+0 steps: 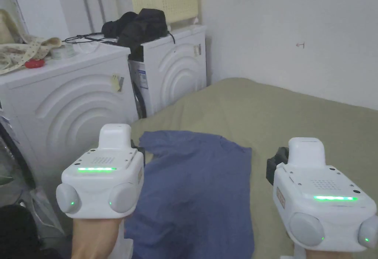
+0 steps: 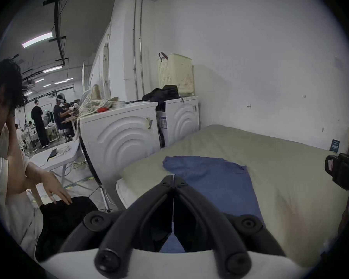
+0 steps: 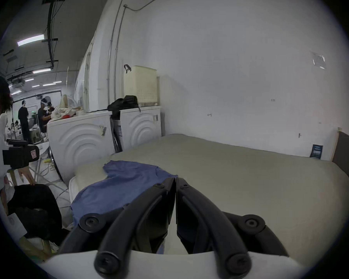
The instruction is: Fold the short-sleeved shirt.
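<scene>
Shirt (image 1: 199,189): blue, short-sleeved, lies spread on the near left part of the olive-covered bed (image 1: 295,116), one sleeve pointing toward the washing machines, lower part running over the near edge of the bed. Fabric mostly flat, a few soft wrinkles near the collar. Left gripper (image 2: 173,179): held above the left edge of the shirt; in its own view the two jaws meet tip to tip with nothing between them, not touching the cloth. Right gripper (image 3: 175,181): held over bare bed cover just to the right of the shirt; jaws likewise pressed together, empty. Both are raised off the bed. Two white washing machines (image 1: 74,97) stand side by side to the left of the bed; a black bag (image 1: 142,25) sits on the farther one, with a cream laundry basket (image 2: 175,74) behind it. A person in a white top (image 2: 6,162) sits to the left.
</scene>
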`<state>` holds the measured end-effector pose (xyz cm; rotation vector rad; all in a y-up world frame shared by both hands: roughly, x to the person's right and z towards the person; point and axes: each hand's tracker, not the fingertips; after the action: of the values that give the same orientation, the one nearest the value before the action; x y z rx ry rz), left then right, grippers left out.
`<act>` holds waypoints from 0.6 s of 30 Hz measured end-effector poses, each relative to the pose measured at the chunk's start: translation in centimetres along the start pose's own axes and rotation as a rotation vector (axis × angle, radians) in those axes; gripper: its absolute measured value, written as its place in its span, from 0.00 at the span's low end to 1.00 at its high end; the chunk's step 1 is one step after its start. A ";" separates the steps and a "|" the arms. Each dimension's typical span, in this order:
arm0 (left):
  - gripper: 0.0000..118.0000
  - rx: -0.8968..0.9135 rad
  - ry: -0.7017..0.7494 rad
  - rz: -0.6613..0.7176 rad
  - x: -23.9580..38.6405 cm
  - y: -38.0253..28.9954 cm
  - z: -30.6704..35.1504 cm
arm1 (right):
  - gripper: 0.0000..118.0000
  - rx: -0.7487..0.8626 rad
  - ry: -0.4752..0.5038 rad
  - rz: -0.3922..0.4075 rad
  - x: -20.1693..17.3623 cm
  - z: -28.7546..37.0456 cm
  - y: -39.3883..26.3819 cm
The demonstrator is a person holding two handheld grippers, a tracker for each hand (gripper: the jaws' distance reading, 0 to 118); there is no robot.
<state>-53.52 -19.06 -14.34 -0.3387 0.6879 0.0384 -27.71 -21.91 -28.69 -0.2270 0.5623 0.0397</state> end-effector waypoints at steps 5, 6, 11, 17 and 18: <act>0.00 -0.031 -0.029 0.012 0.5 -0.2 -2.6 | 0.06 -0.015 -0.002 0.007 0.3 -0.9 -0.2; 0.00 -0.045 -0.047 0.020 0.8 -0.2 -3.0 | 0.06 -0.018 -0.001 0.008 0.4 -1.2 -0.2; 0.00 -0.181 -0.154 0.000 3.5 -0.5 -10.2 | 0.06 -0.052 0.002 0.007 0.7 -2.8 -1.5; 0.00 -0.506 -0.323 -0.038 9.5 -3.8 -24.0 | 0.06 -0.146 0.027 0.029 0.6 -7.4 -5.3; 0.00 -0.547 -0.342 -0.064 10.6 -4.4 -25.7 | 0.06 -0.156 0.028 0.030 0.6 -8.2 -5.8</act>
<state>-60.50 -32.23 -38.27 -0.8575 0.3152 0.2213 -30.87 -29.42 -34.56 -0.3712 0.5915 0.1095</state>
